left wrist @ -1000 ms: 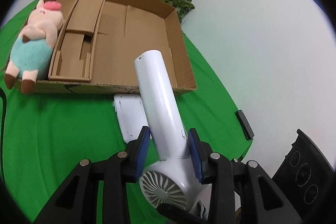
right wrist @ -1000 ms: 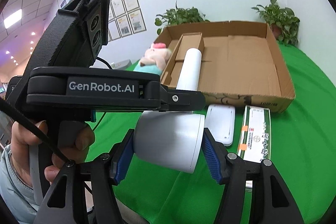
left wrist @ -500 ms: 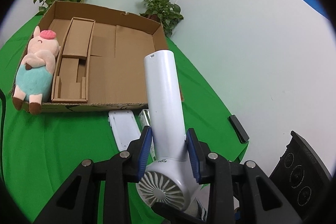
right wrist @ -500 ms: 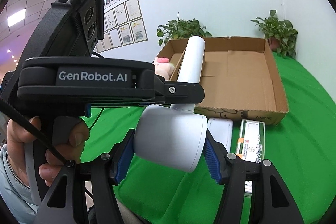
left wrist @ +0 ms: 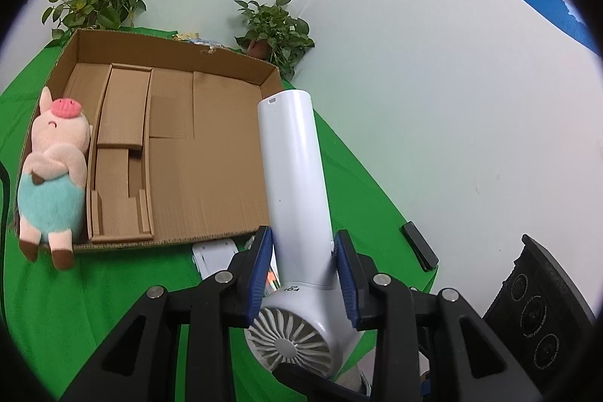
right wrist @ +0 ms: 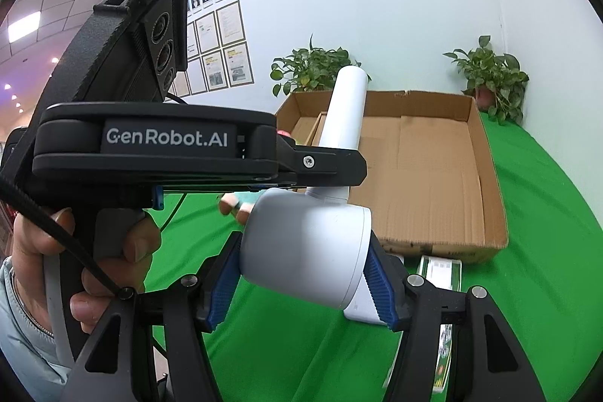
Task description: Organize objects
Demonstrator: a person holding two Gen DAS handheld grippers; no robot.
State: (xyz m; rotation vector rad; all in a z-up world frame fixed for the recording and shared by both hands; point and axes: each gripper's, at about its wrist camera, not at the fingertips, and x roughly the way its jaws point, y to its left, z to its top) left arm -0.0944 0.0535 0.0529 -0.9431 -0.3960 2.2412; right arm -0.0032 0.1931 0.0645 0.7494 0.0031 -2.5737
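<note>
- Blue ribbed pads of the left gripper (left wrist: pixel 303 274) are pressed on the white handle of a hair dryer (left wrist: pixel 297 198), close to where the handle meets the body.
- The round white body of the dryer is clamped between the pads of the right gripper (right wrist: pixel 303 279), so the dryer is held by both grippers at once, clear of the green cloth (left wrist: pixel 75 300).
- The handle is seen pointing up and away, toward the open cardboard box (left wrist: pixel 196 172) beyond it.
- A plush pig (left wrist: pixel 52 176) is lying along the left wall of the box, beside a cardboard insert; the wide right part of the box floor is bare.
- A flat white item (left wrist: pixel 213 253) and a green-and-white packet (right wrist: pixel 441 270) are lying on the cloth just before the box's near wall.
- Judged risk: the smooth shell could slip or twist if the two grippers are moved unevenly.
- The near wall could be clipped by the handle if the dryer is carried in too low.
</note>
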